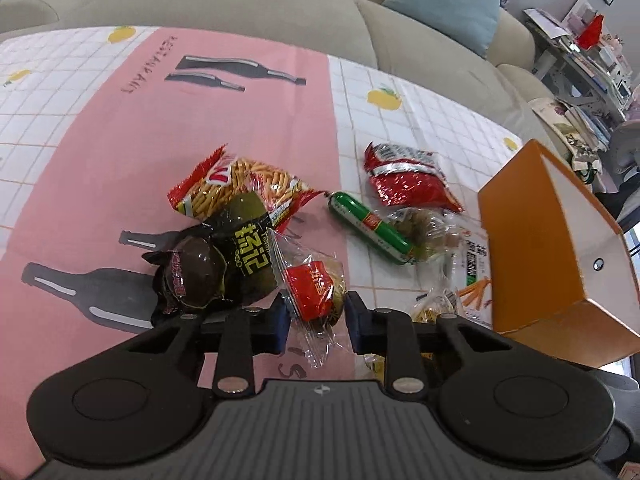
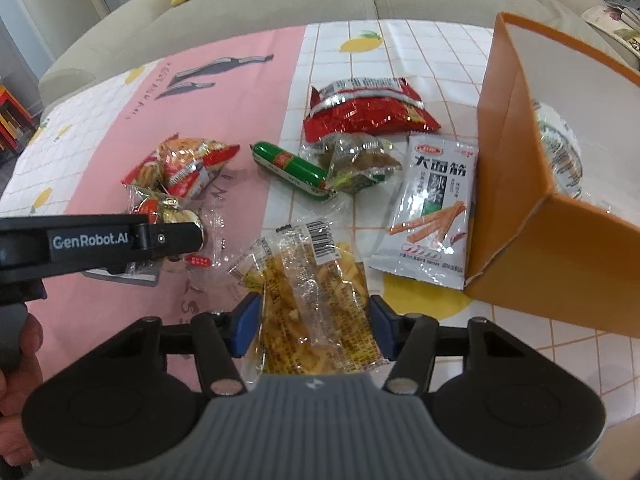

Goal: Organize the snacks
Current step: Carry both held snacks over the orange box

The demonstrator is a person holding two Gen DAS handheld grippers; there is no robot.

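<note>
My left gripper point(image 1: 316, 320) is shut on a small clear packet with a red label point(image 1: 310, 292), held just above the pink cloth. From the side, in the right wrist view, the left gripper point(image 2: 192, 236) has a gold-wrapped snack between its tips. My right gripper point(image 2: 316, 324) has both blue pads against the sides of a clear packet of yellow snacks point(image 2: 316, 300) lying on the table. An orange box point(image 2: 516, 200) stands open to the right of it, with one packet point(image 2: 556, 148) inside.
Loose snacks lie on the tablecloth: a stick-snack bag point(image 1: 240, 188), a dark packet point(image 1: 244, 252), a brown round snack point(image 1: 192, 276), a green sausage point(image 2: 292, 168), a red foil bag point(image 2: 368, 108) and a white packet point(image 2: 432, 208). A sofa point(image 1: 240, 4) runs behind the table.
</note>
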